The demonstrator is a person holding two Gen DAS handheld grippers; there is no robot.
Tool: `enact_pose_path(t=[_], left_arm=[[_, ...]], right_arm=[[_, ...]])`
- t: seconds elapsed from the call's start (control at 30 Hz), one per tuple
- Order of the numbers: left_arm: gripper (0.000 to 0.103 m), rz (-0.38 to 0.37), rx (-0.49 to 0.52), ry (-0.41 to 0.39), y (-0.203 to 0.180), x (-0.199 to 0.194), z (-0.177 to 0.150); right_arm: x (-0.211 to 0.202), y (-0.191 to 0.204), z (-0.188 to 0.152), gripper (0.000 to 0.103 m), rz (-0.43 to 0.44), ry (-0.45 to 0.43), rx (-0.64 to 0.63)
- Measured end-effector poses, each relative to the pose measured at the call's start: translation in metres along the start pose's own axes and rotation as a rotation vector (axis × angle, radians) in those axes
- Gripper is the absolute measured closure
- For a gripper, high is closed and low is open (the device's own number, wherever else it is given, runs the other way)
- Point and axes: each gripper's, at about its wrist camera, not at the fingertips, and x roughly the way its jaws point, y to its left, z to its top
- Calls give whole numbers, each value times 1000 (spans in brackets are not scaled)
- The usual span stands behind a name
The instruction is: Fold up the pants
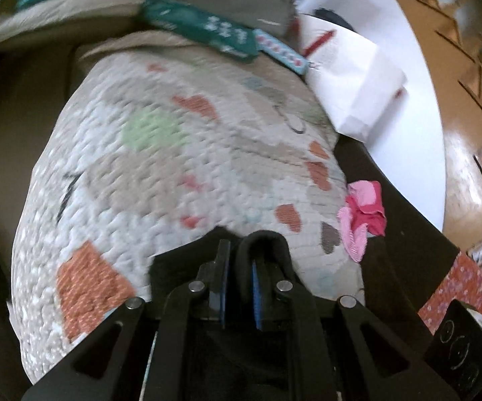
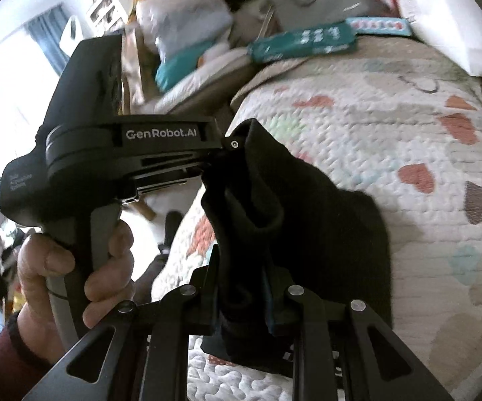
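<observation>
Black pants (image 2: 294, 200) lifted above quilted bed (image 2: 391, 127), both grippers' fingers clamped on fabric: left gripper (image 1: 241, 267) & right gripper (image 2: 244, 287) pinching one edge, prob. to carry it over for fold.

"GenRobot.AI" stands on the left gripper (image 2: 222, 157); smaller lettering there seems unreadable.
</observation>
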Motion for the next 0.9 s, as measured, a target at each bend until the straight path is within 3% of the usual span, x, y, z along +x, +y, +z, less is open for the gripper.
enact_pose_path(t=[0.2,0.27,0.33,0.4,0.43,0.47,0.53,0.73,0.9], left_arm=[[91,9,-91,19,42,9,-17],[88,12,-114,24,51,8,-22],[78,13,-134,33,58,6,-25],[67,21,-153,52,64,4,-26],[62,23,-157,57,66,3,-26],[61,28,-163,64,68,1,-27],[58,39,-172,68,73,-4,-27],[58,115,-173,28,72,-37,-31],[58,153,-90,-62,28,-60,-32]], right_arm=[[45,22,-16,81,-58,85,-111],[52,26,-23,78,-72,102,-150],[56,27,-29,76,-72,114,-177],[56,29,-32,68,-65,113,-196],[55,31,-33,57,-56,114,-202],[53,33,-35,43,-37,114,-212],[45,40,-39,33,-13,110,-241],[12,41,-54,33,16,106,-291],[-31,-1,-49,33,-45,30,-225]])
